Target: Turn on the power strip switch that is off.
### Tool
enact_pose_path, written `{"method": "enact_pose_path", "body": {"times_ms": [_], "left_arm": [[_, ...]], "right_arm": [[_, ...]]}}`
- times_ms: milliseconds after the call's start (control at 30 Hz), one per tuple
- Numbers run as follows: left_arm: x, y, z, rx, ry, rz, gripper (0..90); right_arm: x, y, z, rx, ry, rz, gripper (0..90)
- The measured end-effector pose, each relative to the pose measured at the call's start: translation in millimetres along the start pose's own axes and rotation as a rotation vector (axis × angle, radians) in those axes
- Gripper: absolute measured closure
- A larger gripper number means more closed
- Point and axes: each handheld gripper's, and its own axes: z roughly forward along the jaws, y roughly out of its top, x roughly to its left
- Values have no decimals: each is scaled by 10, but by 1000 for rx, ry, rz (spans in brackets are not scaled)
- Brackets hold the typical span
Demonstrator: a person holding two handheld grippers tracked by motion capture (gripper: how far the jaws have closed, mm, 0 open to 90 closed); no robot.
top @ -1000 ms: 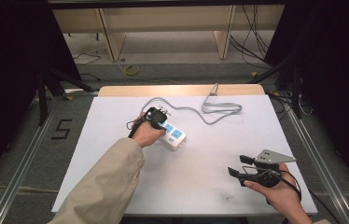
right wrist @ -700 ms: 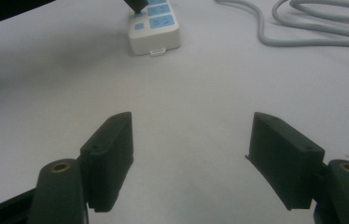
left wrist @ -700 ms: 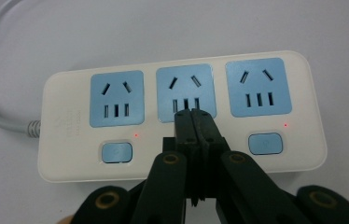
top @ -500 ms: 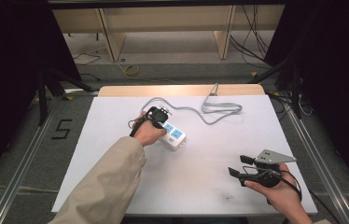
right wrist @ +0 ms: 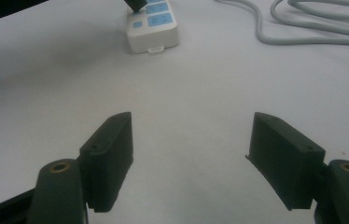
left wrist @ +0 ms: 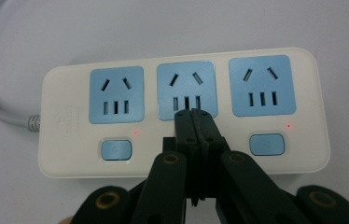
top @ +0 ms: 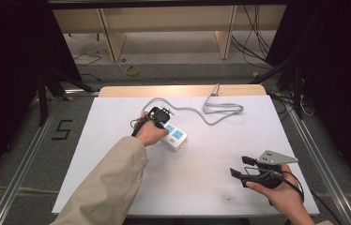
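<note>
**Left claw on middle switch of power strip**

Left claw: jaws pressed together, nothing between them, tips down on the strip just below the middle socket. The middle switch is hidden under the jaws, so contact with it is a judgement. Used as a poking tip, not a clamp.

Either side of the tips: two blue rounded switches, left and right, each with a small red lamp lit above it. Beyond the tips: three blue socket faces in a row.

Strip: cream plastic shell, rounded corners, smooth and slightly glossy. Judged rigid, light, likely to slide on the sheet if pushed sideways, so press straight down. To lift, best hold looks like across the short width at an end; the flat top offers no grip.

Cord: grey, round, leaves the strip's end to the left of the claw and runs in loose loops farther out. Judged flexible with some spring; it will drag on the strip.

Table: white matte sheet, faint scuffs.

Right claw: jaws wide apart, empty, hovering low over bare sheet, well apart from the strip.
</note>
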Motion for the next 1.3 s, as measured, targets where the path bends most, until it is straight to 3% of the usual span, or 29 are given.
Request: {"method": "enact_pose_path", "body": {"times_ms": [1300], "left_arm": [[-18, 18, 2, 36, 11, -11, 900]], "right_arm": [[10, 1, 10, 0, 5, -2, 314]]}}
